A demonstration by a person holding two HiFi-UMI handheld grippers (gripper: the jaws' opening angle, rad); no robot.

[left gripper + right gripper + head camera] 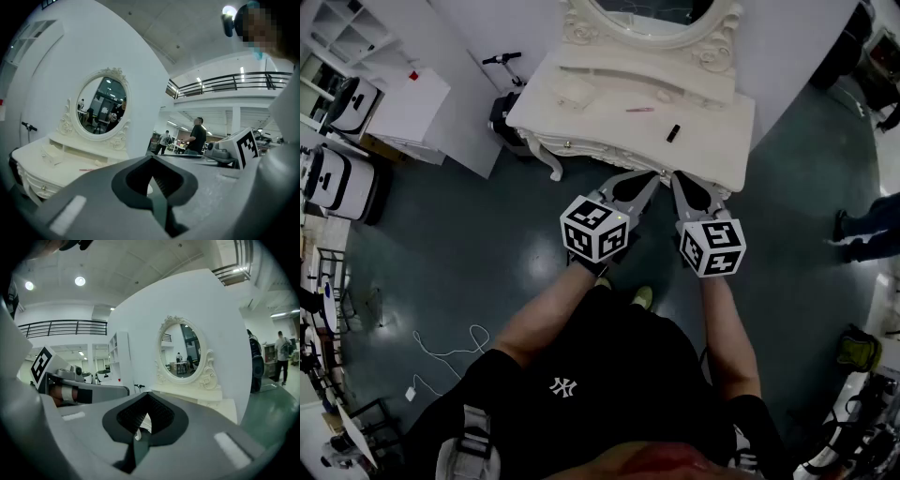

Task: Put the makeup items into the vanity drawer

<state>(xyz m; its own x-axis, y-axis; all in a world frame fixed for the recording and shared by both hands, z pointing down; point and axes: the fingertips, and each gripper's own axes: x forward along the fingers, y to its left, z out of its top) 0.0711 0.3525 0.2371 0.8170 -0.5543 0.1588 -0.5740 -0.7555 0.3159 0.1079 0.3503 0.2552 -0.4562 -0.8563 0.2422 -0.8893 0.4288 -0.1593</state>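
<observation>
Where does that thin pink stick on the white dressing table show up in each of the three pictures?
Head view: the pink stick lies near the middle of the table top, upper centre of the picture.
Left gripper view: lower left, a thin reddish line on the same top.
Right gripper view: not in it.
Shared landmark: the oval mirror, seen in all three.

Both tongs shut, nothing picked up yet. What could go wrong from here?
1. The pink pencil is thin and lies flat on the vanity; the tongs may slip off it or roll it.
2. The black tube is small; a nudge could knock it away.
3. No drawer looks open, and the left tongs and right tongs sit shut close together, so they might collide when reaching in.
</observation>
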